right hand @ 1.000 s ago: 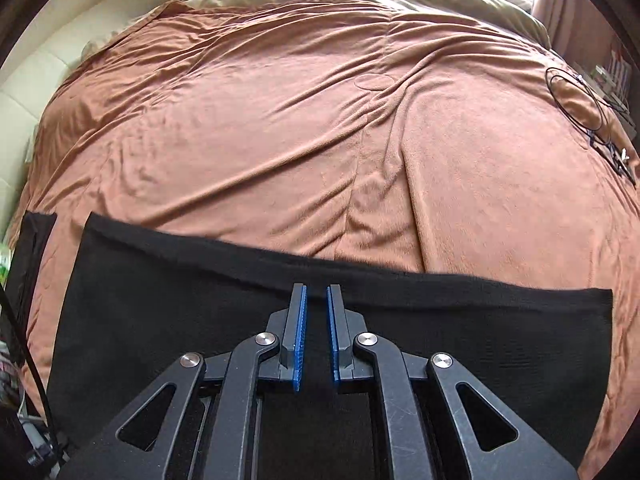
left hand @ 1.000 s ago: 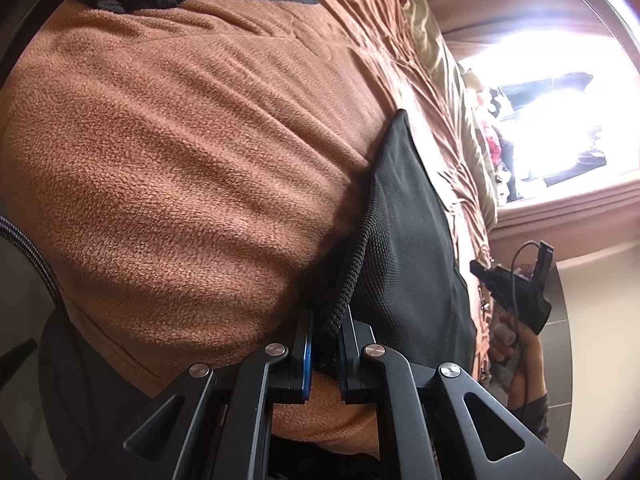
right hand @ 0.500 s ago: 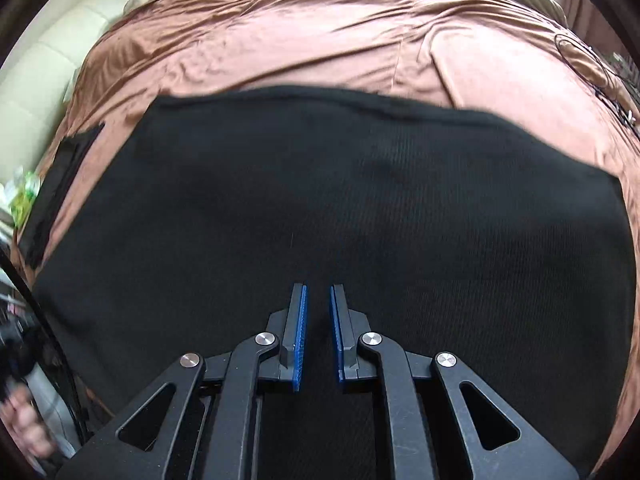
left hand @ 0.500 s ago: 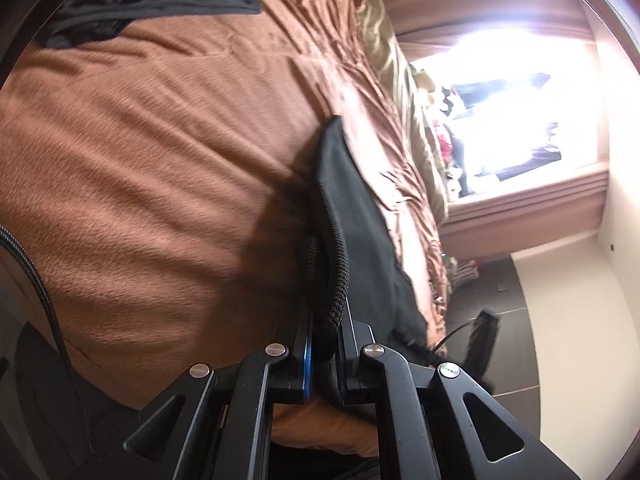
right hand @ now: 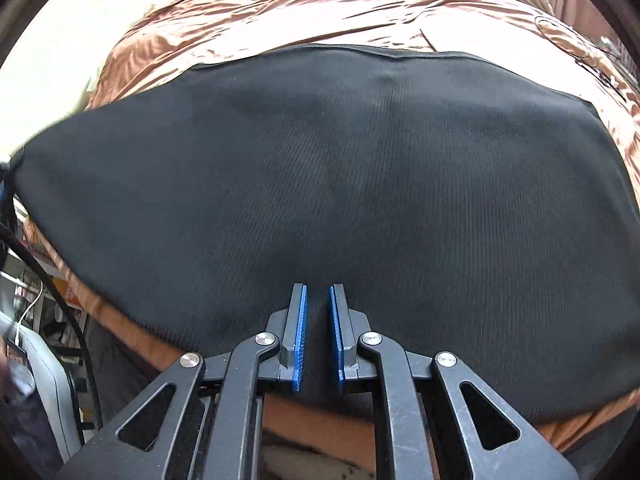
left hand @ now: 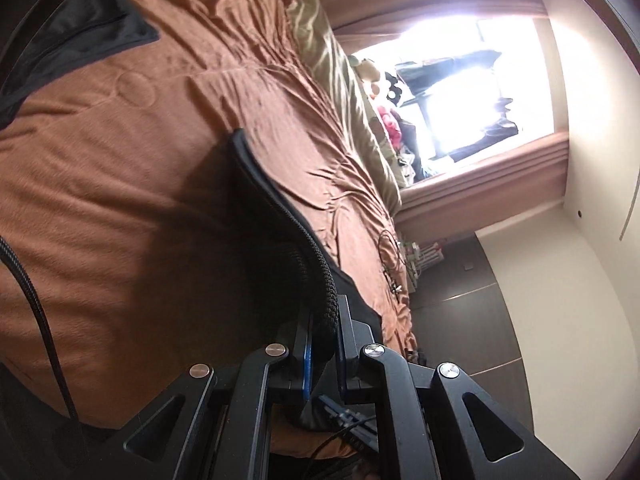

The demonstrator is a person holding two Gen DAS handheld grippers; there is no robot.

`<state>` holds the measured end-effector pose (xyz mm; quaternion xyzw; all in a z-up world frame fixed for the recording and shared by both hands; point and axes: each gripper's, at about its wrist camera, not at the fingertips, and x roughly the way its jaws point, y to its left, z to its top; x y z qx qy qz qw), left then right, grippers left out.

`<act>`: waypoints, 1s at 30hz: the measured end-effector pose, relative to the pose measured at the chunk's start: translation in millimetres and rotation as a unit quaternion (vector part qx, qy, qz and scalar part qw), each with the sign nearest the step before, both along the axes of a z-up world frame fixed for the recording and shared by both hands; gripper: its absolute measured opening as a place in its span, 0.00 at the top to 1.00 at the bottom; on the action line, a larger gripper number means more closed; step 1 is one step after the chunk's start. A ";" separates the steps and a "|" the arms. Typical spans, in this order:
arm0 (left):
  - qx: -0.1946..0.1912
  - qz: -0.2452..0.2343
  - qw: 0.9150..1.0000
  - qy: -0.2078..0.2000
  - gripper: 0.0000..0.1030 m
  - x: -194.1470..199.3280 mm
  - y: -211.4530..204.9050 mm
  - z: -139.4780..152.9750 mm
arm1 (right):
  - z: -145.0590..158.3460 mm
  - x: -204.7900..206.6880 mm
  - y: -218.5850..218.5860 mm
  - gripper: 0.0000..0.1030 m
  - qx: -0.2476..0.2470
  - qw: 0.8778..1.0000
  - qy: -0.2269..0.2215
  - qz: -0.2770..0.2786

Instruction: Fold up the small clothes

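Observation:
A black knit garment is held up, stretched wide above the brown bed cover. My right gripper is shut on its near edge, with the cloth pinched between the blue pads. My left gripper is shut on the garment's thick ribbed hem. In the left wrist view the garment shows edge-on as a dark band running away from the jaws. The cloth's far edge hangs over the cover.
Another black garment lies on the bed cover at the far left. A thin cable loop lies on the cover at the right. A bright window and beige pillows are beyond the bed. Floor clutter shows at the left.
Both grippers have lifted the black garment off the bed cover and stretched it; it now fills the right wrist view. The left gripper has tilted, showing more of the room.

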<state>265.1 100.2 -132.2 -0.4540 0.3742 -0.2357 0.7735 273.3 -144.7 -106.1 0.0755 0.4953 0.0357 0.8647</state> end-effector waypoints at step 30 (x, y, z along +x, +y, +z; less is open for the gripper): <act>0.041 -0.126 0.988 -0.083 0.91 46.2 -167.2 110.6 | 62.0 -126.0 -137.5 0.47 0.055 0.989 -0.104 -0.086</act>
